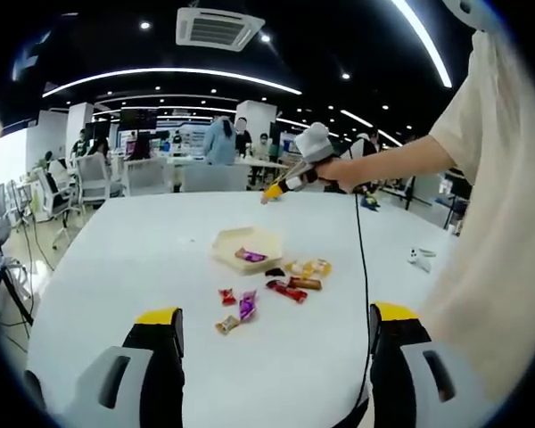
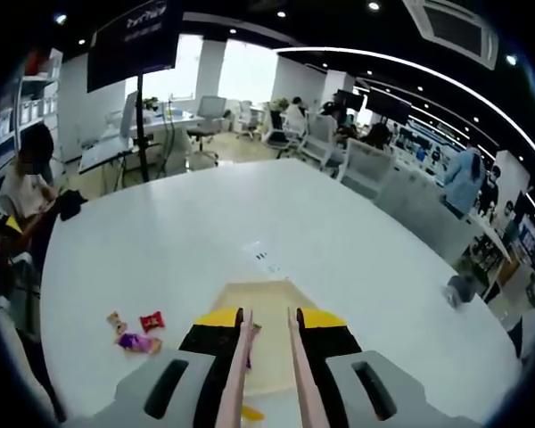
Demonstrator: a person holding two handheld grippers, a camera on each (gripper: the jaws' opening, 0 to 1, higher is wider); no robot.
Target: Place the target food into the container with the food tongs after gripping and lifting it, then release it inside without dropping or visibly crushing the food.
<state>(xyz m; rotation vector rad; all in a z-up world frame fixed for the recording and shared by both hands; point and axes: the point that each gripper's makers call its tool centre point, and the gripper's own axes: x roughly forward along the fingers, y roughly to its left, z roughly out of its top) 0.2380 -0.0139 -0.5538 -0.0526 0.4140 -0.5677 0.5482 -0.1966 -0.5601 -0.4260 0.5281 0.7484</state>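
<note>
A shallow cream container (image 1: 248,241) sits mid-table with a purple-wrapped candy (image 1: 250,257) inside. Loose wrapped candies lie around it: yellow (image 1: 308,267), red (image 1: 287,290), brown (image 1: 307,283), and a small red (image 1: 226,296), purple (image 1: 247,306) and tan (image 1: 226,325) group nearer me. My left gripper (image 1: 276,316) hangs open over the near table. My right gripper (image 2: 269,318), also seen raised beyond the container (image 1: 285,185), is shut on pink food tongs (image 2: 242,361). The tong arms stand slightly apart above the container (image 2: 267,299). I cannot tell whether they hold anything.
The person's arm and pale sleeve (image 1: 481,178) reach in from the right. A black cable (image 1: 361,259) runs across the table, and a small white object (image 1: 421,259) lies at its right side. Office chairs (image 1: 94,178) and people stand beyond the far edge.
</note>
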